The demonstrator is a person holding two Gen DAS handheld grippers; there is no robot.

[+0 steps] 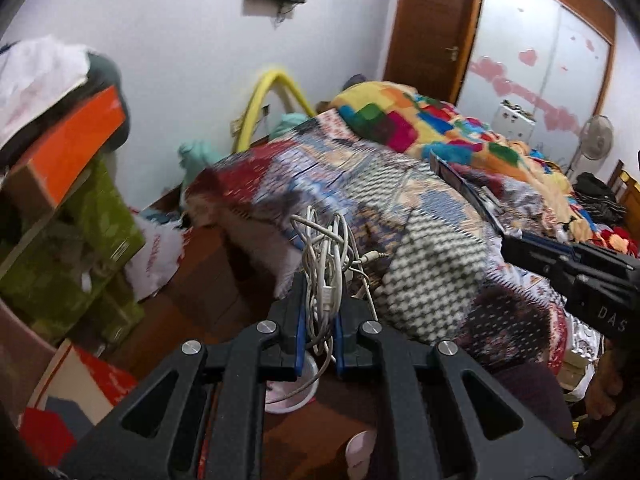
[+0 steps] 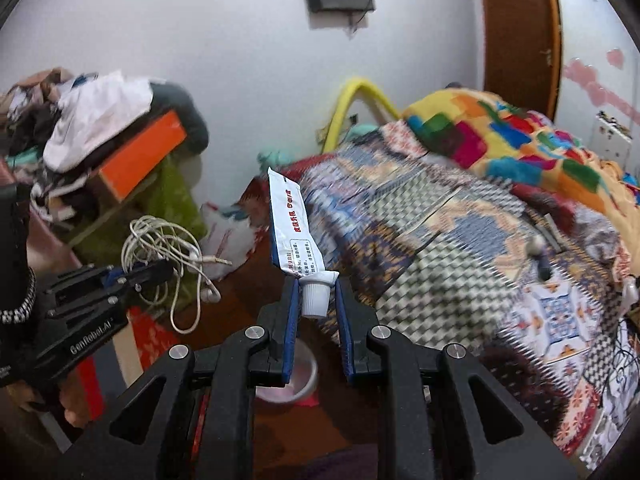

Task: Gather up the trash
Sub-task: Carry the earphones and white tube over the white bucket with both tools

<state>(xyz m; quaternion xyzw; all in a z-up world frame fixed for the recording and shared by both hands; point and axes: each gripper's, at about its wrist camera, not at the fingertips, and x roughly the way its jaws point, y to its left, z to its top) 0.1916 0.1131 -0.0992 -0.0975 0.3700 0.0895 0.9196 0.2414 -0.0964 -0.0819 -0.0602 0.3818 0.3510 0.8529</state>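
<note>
The left gripper (image 1: 319, 320) is clamped on a loose tangle of white cable (image 1: 324, 248); the right gripper (image 2: 316, 300) pinches a white tube (image 2: 294, 228) just above its cap. At six o'clock below both, a pale tub (image 2: 306, 380) sits on the floor. Dangling loops may snag the bed (image 1: 420, 208) at two o'clock, and the tube could slip out.

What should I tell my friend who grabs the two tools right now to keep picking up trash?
Left tool: shut on a tangle of white cables, held up in front of the bed.
Right tool: shut on the cap end of a white and blue tube, which sticks up past its tips.
Both are off the patterned bedspread. A small white bin shows on the floor right below the tools.
Done: two pieces picked up.
Left: drop both, probably into that bin, then look over the bed for more trash.
</note>
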